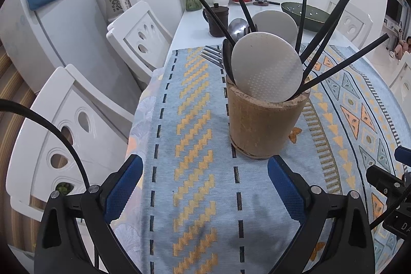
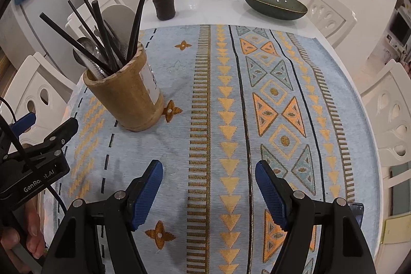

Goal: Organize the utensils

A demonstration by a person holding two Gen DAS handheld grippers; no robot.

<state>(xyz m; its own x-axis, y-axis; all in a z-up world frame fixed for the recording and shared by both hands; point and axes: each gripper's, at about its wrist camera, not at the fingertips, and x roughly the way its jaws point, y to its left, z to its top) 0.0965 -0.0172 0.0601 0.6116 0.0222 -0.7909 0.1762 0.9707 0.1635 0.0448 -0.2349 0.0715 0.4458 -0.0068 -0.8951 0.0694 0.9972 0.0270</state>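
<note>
Left wrist view shows the left gripper (image 1: 205,186) spread wide with nothing between its blue pads (image 1: 123,189), hovering low over the patterned cloth (image 1: 195,120) just short of the brown holder (image 1: 264,120). The holder stands upright on the cloth and already carries the lot: black chopsticks (image 1: 344,60) fanning out, two pale round paddles (image 1: 267,68), a metal spoon (image 1: 237,28) and forks (image 1: 212,55) poking out behind. From the right wrist view, the right gripper (image 2: 209,193) is likewise spread and empty, above a bare stretch of cloth well apart from the holder (image 2: 125,96). No loose utensil shows anywhere on the cloth or the white table (image 2: 205,7) in either view, so I judge the gathering done; what may remain is tidying the splayed chopsticks, or nothing
</note>
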